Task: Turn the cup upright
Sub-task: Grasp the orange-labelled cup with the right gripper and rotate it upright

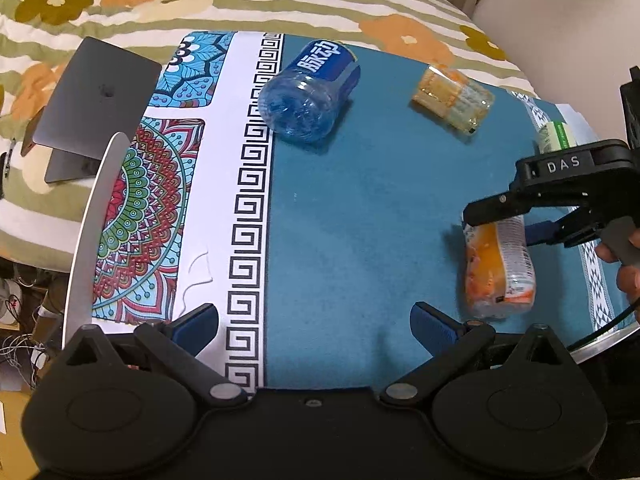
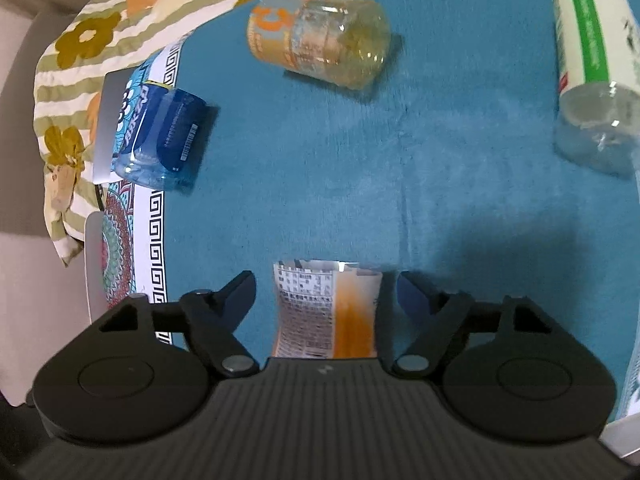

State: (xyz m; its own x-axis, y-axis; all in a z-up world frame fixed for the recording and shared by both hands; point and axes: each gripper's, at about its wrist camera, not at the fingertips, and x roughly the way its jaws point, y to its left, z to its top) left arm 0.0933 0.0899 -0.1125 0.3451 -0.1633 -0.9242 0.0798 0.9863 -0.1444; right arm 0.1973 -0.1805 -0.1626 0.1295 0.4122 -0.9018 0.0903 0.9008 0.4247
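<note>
Several cut-bottle cups lie on their sides on the teal cloth (image 1: 360, 216). An orange-labelled cup (image 1: 498, 268) lies at the right; in the right wrist view it (image 2: 326, 312) sits between my right gripper's open fingers, not touching either. My right gripper (image 2: 326, 292) also shows in the left wrist view (image 1: 516, 220) over the cup's far end. My left gripper (image 1: 316, 324) is open and empty above the near cloth. A blue cup (image 1: 310, 92), a yellow-orange cup (image 1: 452, 98) and a green-labelled cup (image 2: 596, 76) lie farther off.
A grey laptop (image 1: 96, 104) rests on the flowered bedding (image 1: 120, 8) at left. A silver rim (image 1: 92, 232) bounds the table's left side. A patterned mat (image 1: 152, 216) covers the left of the table.
</note>
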